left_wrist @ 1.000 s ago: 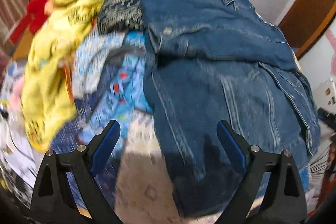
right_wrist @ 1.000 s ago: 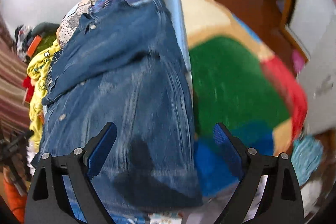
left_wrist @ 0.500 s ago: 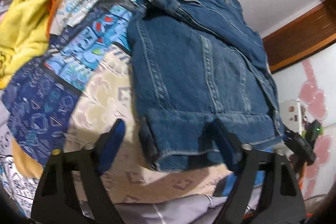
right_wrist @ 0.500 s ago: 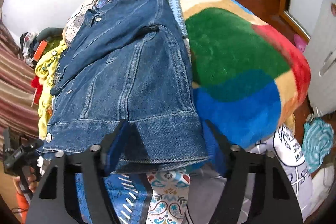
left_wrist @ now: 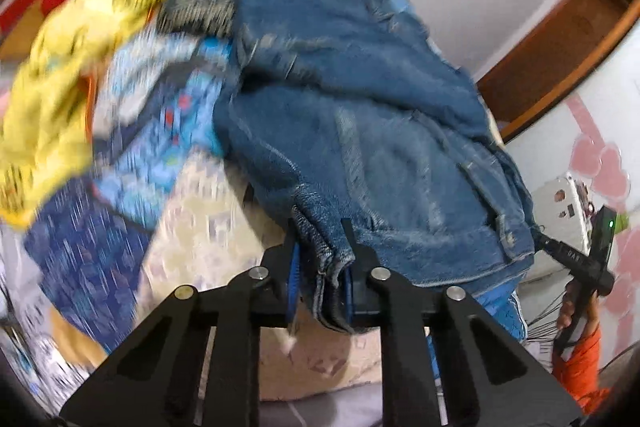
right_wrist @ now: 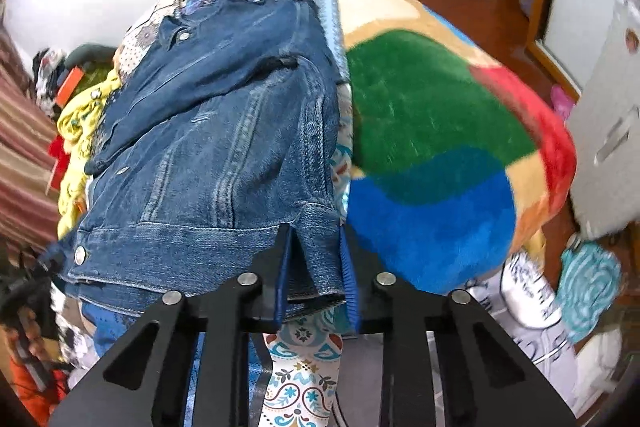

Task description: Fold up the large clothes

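The bed (right_wrist: pixel 304 359) carries everything in front of me. A patchwork cover (left_wrist: pixel 132 171) in blue and cream patterns is spread over it. A denim jacket (right_wrist: pixel 224 147) lies on the cover, hem at the near edge. A plush blanket (right_wrist: pixel 432 155) in green, blue, red and cream blocks lies just beside the jacket. A yellow garment (left_wrist: pixel 60 83) is heaped on the cover on the jacket's other side.

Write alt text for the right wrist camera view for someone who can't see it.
The right gripper is closing on the bottom hem corner of a denim jacket spread on a bed. Right of the jacket lies a fuzzy blanket in green, blue and red.
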Tool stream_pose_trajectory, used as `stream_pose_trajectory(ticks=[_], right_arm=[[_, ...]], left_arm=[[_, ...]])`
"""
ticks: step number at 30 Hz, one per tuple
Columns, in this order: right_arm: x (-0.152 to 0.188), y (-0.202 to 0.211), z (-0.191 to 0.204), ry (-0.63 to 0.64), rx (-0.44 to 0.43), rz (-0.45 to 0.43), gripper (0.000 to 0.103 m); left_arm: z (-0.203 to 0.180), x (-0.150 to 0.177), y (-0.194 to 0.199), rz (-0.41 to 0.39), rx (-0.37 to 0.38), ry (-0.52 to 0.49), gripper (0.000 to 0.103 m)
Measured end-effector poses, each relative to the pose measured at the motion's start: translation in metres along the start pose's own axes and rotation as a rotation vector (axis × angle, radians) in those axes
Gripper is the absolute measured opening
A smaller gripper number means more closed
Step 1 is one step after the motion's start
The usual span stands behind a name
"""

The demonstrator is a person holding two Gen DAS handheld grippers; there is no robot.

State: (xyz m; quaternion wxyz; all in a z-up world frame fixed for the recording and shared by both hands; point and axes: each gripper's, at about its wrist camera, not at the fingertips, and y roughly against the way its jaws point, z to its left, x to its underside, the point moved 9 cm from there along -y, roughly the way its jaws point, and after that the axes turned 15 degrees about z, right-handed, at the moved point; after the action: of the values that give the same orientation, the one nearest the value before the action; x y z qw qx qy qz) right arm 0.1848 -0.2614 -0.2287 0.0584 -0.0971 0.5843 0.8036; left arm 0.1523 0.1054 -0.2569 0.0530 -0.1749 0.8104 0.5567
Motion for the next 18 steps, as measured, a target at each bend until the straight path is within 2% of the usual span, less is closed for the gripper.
stream_pose_trajectory(ticks=[6,9,14,18], right_arm=[[-0.043,0.029,0.023,0.103,-0.023,-0.079,0.013],[-0.069,0.036,0.043,0.179,0.007,-0.125,0.012],[-0.122,0.038,0.065,0.237,0.048,-0.188,0.012],[-0.182,0.041,0.078,0.254,0.107,-0.243,0.011]], left_arm=[[-0.02,-0.054,0.031,-0.109,0.044,-0.078,0.012],[-0.028,-0.087,0.041,-0.161,0.065,-0.102,0.011],[-0.022,-0.155,0.047,-0.217,0.103,-0.089,0.01],[-0.006,-0.212,0.035,-0.226,0.09,-0.031,0.01]])
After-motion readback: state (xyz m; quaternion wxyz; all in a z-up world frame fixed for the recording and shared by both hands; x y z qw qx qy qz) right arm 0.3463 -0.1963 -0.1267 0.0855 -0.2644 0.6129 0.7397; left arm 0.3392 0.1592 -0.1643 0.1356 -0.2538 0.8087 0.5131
